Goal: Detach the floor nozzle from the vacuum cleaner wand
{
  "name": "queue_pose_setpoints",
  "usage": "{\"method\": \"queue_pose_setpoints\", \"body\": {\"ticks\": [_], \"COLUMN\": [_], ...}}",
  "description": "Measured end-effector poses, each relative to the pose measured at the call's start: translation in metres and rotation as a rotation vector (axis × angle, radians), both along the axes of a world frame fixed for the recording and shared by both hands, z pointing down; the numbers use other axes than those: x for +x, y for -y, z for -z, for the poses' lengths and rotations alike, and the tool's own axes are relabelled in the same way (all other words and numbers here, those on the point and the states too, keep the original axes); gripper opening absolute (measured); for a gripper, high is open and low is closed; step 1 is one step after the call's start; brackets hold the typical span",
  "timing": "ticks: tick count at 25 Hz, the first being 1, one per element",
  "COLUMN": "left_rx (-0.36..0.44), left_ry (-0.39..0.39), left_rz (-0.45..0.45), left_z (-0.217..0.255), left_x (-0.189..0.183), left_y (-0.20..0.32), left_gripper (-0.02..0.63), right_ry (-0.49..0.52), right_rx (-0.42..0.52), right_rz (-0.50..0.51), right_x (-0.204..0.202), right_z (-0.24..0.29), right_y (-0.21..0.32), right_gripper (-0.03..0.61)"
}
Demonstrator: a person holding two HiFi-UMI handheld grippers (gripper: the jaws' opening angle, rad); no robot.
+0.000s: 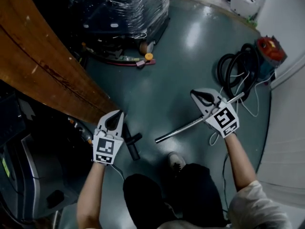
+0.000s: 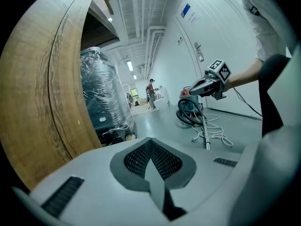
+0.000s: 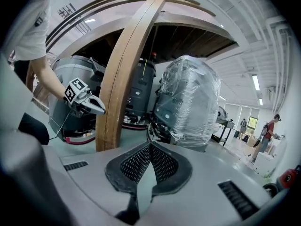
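Observation:
The black floor nozzle [image 1: 132,145] lies on the green floor, apart from the metal wand [image 1: 183,127], which also lies there and shows beyond my left jaws as the wand [image 2: 206,136]. The wand's far end runs toward the coiled black hose [image 1: 234,68] and the red vacuum cleaner [image 1: 269,48]. My left gripper [image 1: 114,120] is held in the air above the nozzle, shut and empty. My right gripper [image 1: 200,97] is held in the air over the wand, shut, with nothing in it. Each gripper view shows its own jaws closed, the left gripper [image 2: 150,147] and the right gripper [image 3: 149,149].
A large curved wooden panel [image 1: 43,66] leans at the left. Behind it stands a plastic-wrapped pallet [image 1: 125,8] and a grey machine [image 1: 28,175]. White cable [image 1: 249,104] loops near the wand. The person's shoe [image 1: 176,161] is between nozzle and wand. People [image 2: 151,93] stand far down the corridor.

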State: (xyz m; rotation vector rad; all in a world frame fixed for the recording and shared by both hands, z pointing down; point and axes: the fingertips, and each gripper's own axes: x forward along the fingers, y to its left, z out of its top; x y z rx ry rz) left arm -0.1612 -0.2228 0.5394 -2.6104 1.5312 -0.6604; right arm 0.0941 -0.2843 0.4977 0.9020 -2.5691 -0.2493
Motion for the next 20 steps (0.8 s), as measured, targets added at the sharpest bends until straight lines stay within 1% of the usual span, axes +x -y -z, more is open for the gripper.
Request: {"method": "queue_pose_setpoints", "body": {"ticks": [5, 9, 13, 20], "left_rx": [-0.002, -0.025, -0.040, -0.071], "left_ry": [-0.051, -0.085, -0.130, -0.180], "left_rz": [0.008, 0.018, 0.032, 0.032], "left_z": [0.058, 0.100, 0.149, 0.240], "left_x": [0.017, 0.030, 0.044, 0.063], "left_y": [0.009, 0.018, 0.026, 0.021], "left_gripper": [0.002, 0.002, 0.002, 0.002], "right_ry": [0.035, 0.054, 0.081, 0.083], "right_rx": [0.009, 0.000, -0.021, -0.056], "right_rz": [0.025, 0.046, 0.048, 0.033], "right_x": [-0.005, -0.009, -0.012, -0.008], "right_z": [0.061, 0.109, 0.163, 0.251], "right_y": [0.009, 0.009, 0.007, -0.007], "right_gripper": [0.028, 0.028, 0.028, 0.028]}}
